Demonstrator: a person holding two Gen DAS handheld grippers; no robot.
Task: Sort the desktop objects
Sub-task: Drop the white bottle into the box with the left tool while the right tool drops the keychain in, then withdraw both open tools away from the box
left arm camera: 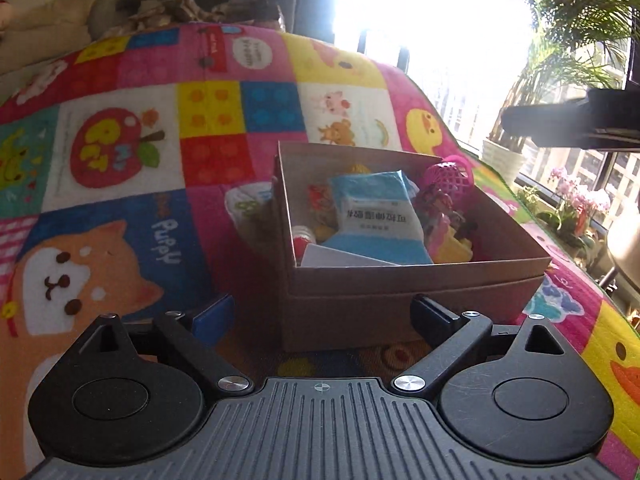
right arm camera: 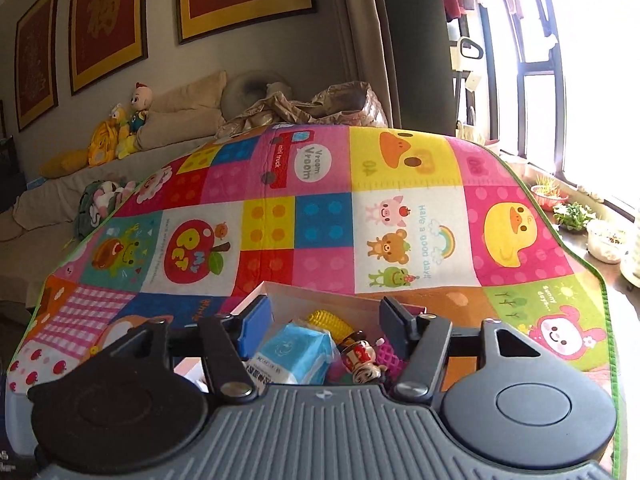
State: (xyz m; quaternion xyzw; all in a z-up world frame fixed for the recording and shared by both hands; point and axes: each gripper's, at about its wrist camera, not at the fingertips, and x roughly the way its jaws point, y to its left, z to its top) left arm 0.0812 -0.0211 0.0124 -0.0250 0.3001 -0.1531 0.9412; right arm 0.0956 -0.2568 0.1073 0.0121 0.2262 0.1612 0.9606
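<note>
An open cardboard box [left arm camera: 416, 276] stands on the patchwork mat [left arm camera: 120, 140]. It holds a blue tissue pack [left arm camera: 376, 212], a pink mesh toy [left arm camera: 452, 172], a small doll [left arm camera: 436, 204], a yellow corn toy [left arm camera: 358, 169] and other small items. My left gripper [left arm camera: 322, 312] sits low in front of the box's near wall, jaws wide open and empty. My right gripper [right arm camera: 325, 320] hovers over the box [right arm camera: 320, 294], open, with nothing pressed between its pads. Below it lie the tissue pack [right arm camera: 296, 352], the corn [right arm camera: 330, 322], the doll [right arm camera: 360, 356] and the pink mesh toy [right arm camera: 390, 354].
The mat [right arm camera: 420, 220] ends in a green edge [right arm camera: 576, 256] at the right, beside a sill with plant pots [right arm camera: 604, 240]. A sofa with plush toys [right arm camera: 120, 128] stands behind. A dark blurred bar [left arm camera: 568, 120] juts in from the right in the left wrist view.
</note>
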